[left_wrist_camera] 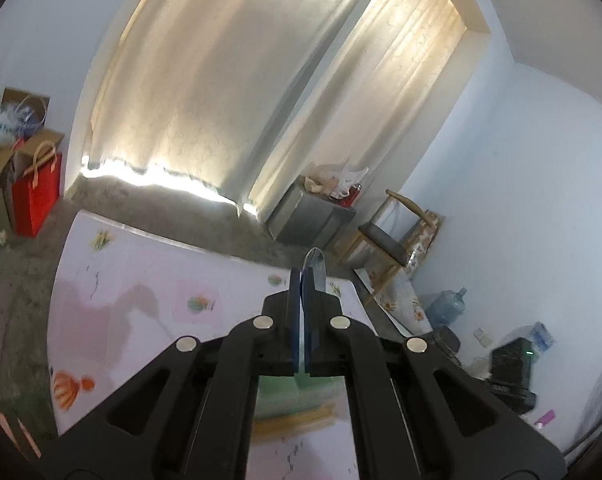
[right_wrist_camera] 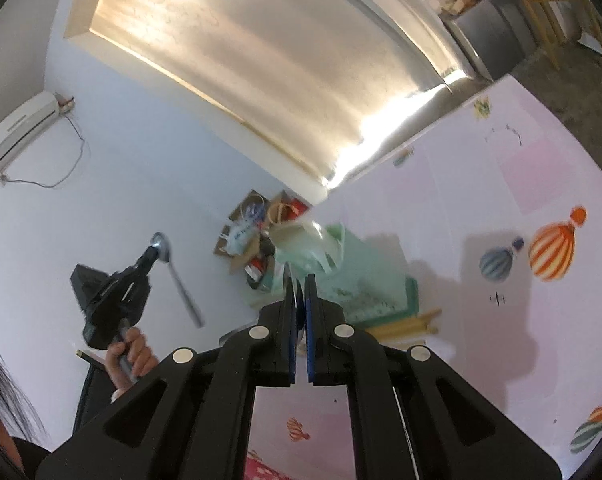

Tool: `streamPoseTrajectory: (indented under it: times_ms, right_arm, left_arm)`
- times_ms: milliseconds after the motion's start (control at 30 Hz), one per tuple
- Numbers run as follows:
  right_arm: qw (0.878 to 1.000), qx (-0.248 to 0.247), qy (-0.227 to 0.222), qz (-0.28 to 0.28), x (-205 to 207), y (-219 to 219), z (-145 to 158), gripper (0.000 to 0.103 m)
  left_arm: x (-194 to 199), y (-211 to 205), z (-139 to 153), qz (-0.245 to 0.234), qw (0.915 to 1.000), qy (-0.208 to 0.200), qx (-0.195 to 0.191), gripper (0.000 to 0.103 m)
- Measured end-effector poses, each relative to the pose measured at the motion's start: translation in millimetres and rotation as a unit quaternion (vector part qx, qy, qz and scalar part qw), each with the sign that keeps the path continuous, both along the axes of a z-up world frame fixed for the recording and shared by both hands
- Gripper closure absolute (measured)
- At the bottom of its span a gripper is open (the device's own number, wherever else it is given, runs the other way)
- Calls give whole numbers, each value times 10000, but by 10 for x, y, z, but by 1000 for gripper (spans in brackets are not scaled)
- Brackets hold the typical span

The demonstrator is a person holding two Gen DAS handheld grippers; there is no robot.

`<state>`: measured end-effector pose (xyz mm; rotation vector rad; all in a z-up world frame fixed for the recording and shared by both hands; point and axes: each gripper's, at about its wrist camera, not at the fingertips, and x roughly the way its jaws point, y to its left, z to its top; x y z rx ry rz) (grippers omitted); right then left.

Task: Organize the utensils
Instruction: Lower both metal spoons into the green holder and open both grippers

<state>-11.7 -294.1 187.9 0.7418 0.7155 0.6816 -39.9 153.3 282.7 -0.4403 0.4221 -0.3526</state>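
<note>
Left gripper [left_wrist_camera: 305, 280]: clenched on a metal spoon [left_wrist_camera: 316, 268]; the bowl sticks out past the fingertips. From the right wrist view the same gripper [right_wrist_camera: 154, 252] is held up by a hand [right_wrist_camera: 131, 354], with the spoon's bowl [right_wrist_camera: 162, 245] at the fingertips and the handle slanting down and away from them.

Right gripper [right_wrist_camera: 300, 282]: blue pads close together, a thin slit between them; a flat metal piece shows in that slit, so it is grasping something thin, but what it is cannot be told.

Just beyond the right fingers: a pale green utensil holder [right_wrist_camera: 365, 276], blurred, standing on the table; a white piece [right_wrist_camera: 301, 232] at its top edge is too smeared to name.

Below the left fingers: the same green holder [left_wrist_camera: 301, 394], seen between the gripper's arms.

Beside the holder: yellowish wooden sticks [right_wrist_camera: 405, 326] lying on the table, touching its base; likely chopsticks.

Table [right_wrist_camera: 461, 160]: pale pink cloth printed with hot-air balloons [right_wrist_camera: 553, 246].

Farther out: lit curtains [left_wrist_camera: 205, 80], a wooden chair [left_wrist_camera: 397, 232], a red bag [left_wrist_camera: 35, 196] and cardboard boxes [left_wrist_camera: 5, 156] on the floor, an air conditioner [right_wrist_camera: 19, 136] on the wall.
</note>
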Motion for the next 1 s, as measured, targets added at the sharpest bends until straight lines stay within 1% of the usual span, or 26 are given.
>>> streamPoseTrajectory:
  times_ms: [33,67,100,133,167,233,267,367,400,467,500,533,567,600,633,667,767,833,967,1000]
  right_arm:
    - [10000,-22,-59,-22,3,-11,41,99]
    - [9998,-100,-144,-49,18,-11,101,99]
    - [9996,-170,-191,-87,21,-21,135,99]
    - [9993,-265,-243,-120,25,-55,165,99]
    - [9988,-356,-280,-166,38,-62,200,99]
    - [9985,-418,-300,-193,63,-78,244,99]
    - [9982,-438,-316,-243,64,-115,273,99]
    - [9970,-556,-406,-351,93,-140,336,99]
    - [9965,-615,-447,-361,120,-137,361,99]
    - [9963,-626,-451,-374,173,-135,386,99]
    - [9961,-660,-453,-383,185,-127,401,99]
    - [9956,-705,-457,-409,223,-116,403,99]
    - [9950,-771,-467,-433,242,-104,413,99]
    - [9940,-865,-487,-451,261,-84,426,99]
    - [9927,-967,-528,-495,275,-59,438,99]
    - [9907,-1106,-590,-523,287,-22,451,99]
    - [9852,-1426,-739,-601,303,83,484,99]
    - [9818,-1604,-840,-577,328,201,518,99]
    - [9681,-2185,-1113,-515,350,534,582,99]
    - [9596,-2458,-1261,-538,333,650,602,99]
  left_arm:
    - [94,-82,7,22,10000,-7,77,103]
    - [195,-194,9,122,9995,-25,283,103]
    - [272,-324,3,272,9979,-57,583,103]
    - [314,-422,-7,317,9962,-90,810,103]
    - [372,-612,-42,498,9902,-168,1295,103]
    - [416,-882,-99,607,9790,-305,1920,103]
    - [427,-1046,-156,637,9705,-396,2292,103]
    - [415,-1429,-336,466,9493,-550,3059,103]
    - [402,-1510,-382,374,9450,-567,3199,103]
    - [368,-1578,-424,206,9439,-586,3242,101]
    - [337,-1582,-411,229,9442,-615,3227,101]
    - [311,-1559,-403,241,9461,-620,3171,98]
    - [300,-1511,-375,227,9498,-598,3061,92]
    - [279,-1474,-355,233,9533,-581,2953,91]
    - [266,-1404,-321,248,9587,-537,2782,89]
    - [243,-1335,-303,276,9618,-496,2679,89]
    - [156,-1176,-307,373,9679,-396,2455,89]
    - [113,-1085,-324,448,9695,-342,2387,89]
    - [86,-979,-388,535,9703,-223,2349,89]
    - [72,-974,-407,545,9703,-214,2348,89]
